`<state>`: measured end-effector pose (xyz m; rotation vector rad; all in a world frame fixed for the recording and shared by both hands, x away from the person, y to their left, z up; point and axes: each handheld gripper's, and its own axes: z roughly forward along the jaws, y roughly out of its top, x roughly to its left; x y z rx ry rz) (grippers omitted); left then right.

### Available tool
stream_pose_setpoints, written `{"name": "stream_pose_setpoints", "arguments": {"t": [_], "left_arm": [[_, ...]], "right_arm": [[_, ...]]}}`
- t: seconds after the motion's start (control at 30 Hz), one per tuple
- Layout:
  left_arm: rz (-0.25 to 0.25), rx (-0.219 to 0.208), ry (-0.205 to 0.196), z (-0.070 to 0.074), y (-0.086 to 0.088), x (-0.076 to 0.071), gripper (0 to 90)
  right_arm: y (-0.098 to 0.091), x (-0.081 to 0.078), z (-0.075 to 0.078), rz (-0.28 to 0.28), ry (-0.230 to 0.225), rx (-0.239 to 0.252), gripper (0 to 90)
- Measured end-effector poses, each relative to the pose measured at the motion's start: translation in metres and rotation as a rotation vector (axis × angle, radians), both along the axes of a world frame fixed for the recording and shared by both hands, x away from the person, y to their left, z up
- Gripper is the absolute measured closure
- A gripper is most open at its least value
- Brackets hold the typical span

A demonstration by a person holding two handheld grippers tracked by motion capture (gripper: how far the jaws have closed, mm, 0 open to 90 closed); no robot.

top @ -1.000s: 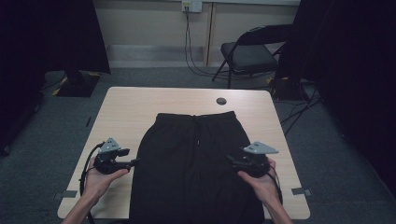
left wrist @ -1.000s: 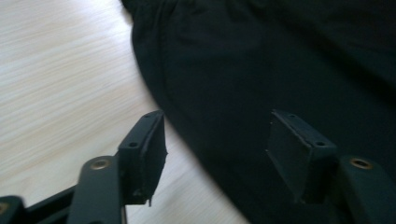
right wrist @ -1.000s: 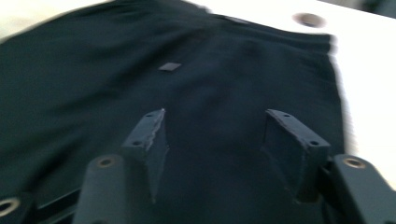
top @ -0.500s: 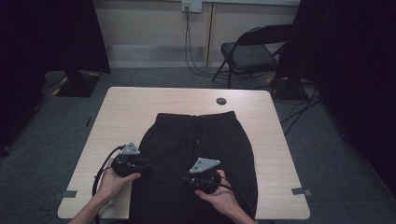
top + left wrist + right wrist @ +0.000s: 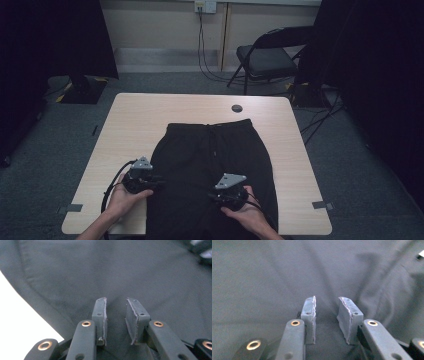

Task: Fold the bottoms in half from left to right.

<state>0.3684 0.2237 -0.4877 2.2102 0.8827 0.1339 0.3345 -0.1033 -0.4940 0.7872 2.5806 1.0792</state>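
Observation:
Black trousers (image 5: 210,150) with a drawstring lie flat on the pale wooden table (image 5: 135,120), waistband at the far side. My left gripper (image 5: 159,181) rests at the cloth's left edge, near the person. In the left gripper view its jaws (image 5: 116,302) have just closed on a raised fold of black cloth (image 5: 75,270), with the bare table at the lower left. My right gripper (image 5: 212,196) sits on the trousers right of the middle. Its jaws (image 5: 327,301) closed too and have just been opening a little, with dark cloth (image 5: 262,277) still bunched between the pads.
A small black round cap (image 5: 237,108) sits on the table beyond the waistband. A folding chair (image 5: 265,57) and cables stand behind the table. Grey tape marks (image 5: 74,207) lie at the near corners. Bare wood shows on both sides of the trousers.
Both grippers came inward and lower: the left from beside the trousers to their left edge, the right from their right edge to right of the middle. Both pairs of jaws narrowed.

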Motion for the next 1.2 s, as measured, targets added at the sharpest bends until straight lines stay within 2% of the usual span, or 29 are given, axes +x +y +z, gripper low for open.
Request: {"name": "stream_pose_setpoints", "arguments": {"t": [0.07, 0.13, 0.17, 0.2, 0.23, 0.27, 0.3, 0.37, 0.4, 0.43, 0.47, 0.53, 0.6, 0.63, 0.67, 0.7, 0.73, 0.8, 0.9, 0.93, 0.97, 1.0, 1.07, 1.13, 1.2], "left_arm": [[-0.029, 0.015, 0.01, 0.002, -0.008, -0.005, 70.2], [-0.061, 0.034, 0.01, 0.003, -0.013, -0.007, 69.3], [-0.057, 0.027, 0.016, 0.004, -0.012, -0.006, 67.1], [-0.032, -0.016, 0.019, 0.006, -0.008, -0.003, 65.9], [-0.032, -0.016, 0.019, 0.006, -0.008, -0.003, 65.9], [0.008, -0.076, 0.01, 0.01, -0.002, 0.0, 65.9], [0.053, -0.078, -0.009, 0.015, 0.003, 0.006, 66.0], [0.053, -0.048, -0.04, 0.016, 0.004, 0.013, 66.0], [0.055, -0.048, -0.028, 0.012, 0.004, 0.017, 66.1], [0.058, -0.032, -0.009, 0.008, 0.003, 0.022, 66.2], [0.053, -0.004, -0.007, 0.003, 0.002, 0.025, 67.0], [0.035, 0.008, -0.024, 0.0, -0.001, 0.029, 68.1], [0.019, 0.055, -0.051, 0.001, -0.004, 0.031, 68.3], [0.02, 0.07, -0.075, 0.001, -0.005, 0.03, 69.2], [0.026, 0.07, -0.078, 0.0, -0.005, 0.031, 69.3], [0.026, 0.07, -0.078, 0.0, -0.005, 0.031, 69.2], [0.027, 0.062, -0.083, 0.0, -0.003, 0.031, 69.2], [0.04, 0.051, -0.076, -0.001, -0.003, 0.03, 69.5], [0.039, 0.064, -0.089, -0.001, -0.005, 0.029, 69.7], [0.038, 0.063, -0.09, -0.001, -0.005, 0.029, 69.7], [0.038, 0.063, -0.09, -0.001, -0.005, 0.029, 69.7], [0.039, 0.056, -0.086, -0.001, -0.004, 0.029, 69.7], [0.037, 0.048, -0.085, -0.001, -0.003, 0.029, 69.6], [0.041, 0.04, -0.081, -0.002, -0.002, 0.03, 69.4], [0.043, 0.037, -0.077, -0.002, -0.002, 0.03, 67.9]], "right_arm": [[-0.013, -0.002, -0.001, -0.013, -0.004, 0.008, 67.3], [-0.018, -0.003, 0.0, -0.017, -0.002, -0.004, 67.1], [-0.019, -0.004, 0.001, -0.02, -0.001, -0.008, 66.8], [-0.02, -0.004, 0.001, -0.027, 0.006, -0.01, 65.8], [-0.02, -0.004, 0.002, -0.031, 0.008, -0.018, 61.5], [-0.02, -0.004, 0.002, -0.031, 0.008, -0.018, 61.5], [-0.016, -0.004, 0.008, -0.037, 0.006, -0.024, 54.5], [-0.012, -0.007, 0.02, -0.033, -0.01, 0.03, 54.6], [-0.009, -0.01, 0.028, -0.031, -0.026, 0.04, 53.2], [-0.006, -0.012, 0.037, -0.023, -0.037, 0.05, 52.4], [-0.001, -0.014, 0.044, -0.014, -0.041, 0.065, 51.8], [0.012, -0.019, 0.055, 0.017, -0.044, 0.077, 50.5], [0.033, -0.027, 0.06, 0.068, -0.042, 0.082, 50.5], [0.041, -0.029, 0.059, 0.09, -0.04, 0.077, 50.6], [0.053, -0.032, 0.058, 0.115, -0.026, 0.08, 50.8], [0.053, -0.032, 0.058, 0.115, -0.026, 0.08, 50.8], [0.08, -0.039, 0.051, 0.191, -0.003, 0.077, 51.3], [0.101, -0.044, 0.044, 0.234, 0.011, 0.076, 50.6], [0.131, -0.052, 0.03, 0.296, 0.038, 0.075, 49.0], [0.14, -0.053, 0.025, 0.304, 0.053, 0.075, 48.5], [0.14, -0.053, 0.025, 0.304, 0.053, 0.075, 48.5], [0.155, -0.055, 0.013, 0.326, 0.056, 0.042, 48.5], [0.164, -0.056, 0.004, 0.341, 0.071, 0.025, 46.4], [0.166, -0.056, 0.002, 0.337, 0.062, 0.017, 44.2], [0.17, -0.057, -0.002, 0.32, 0.054, 0.038, 41.9]]}}
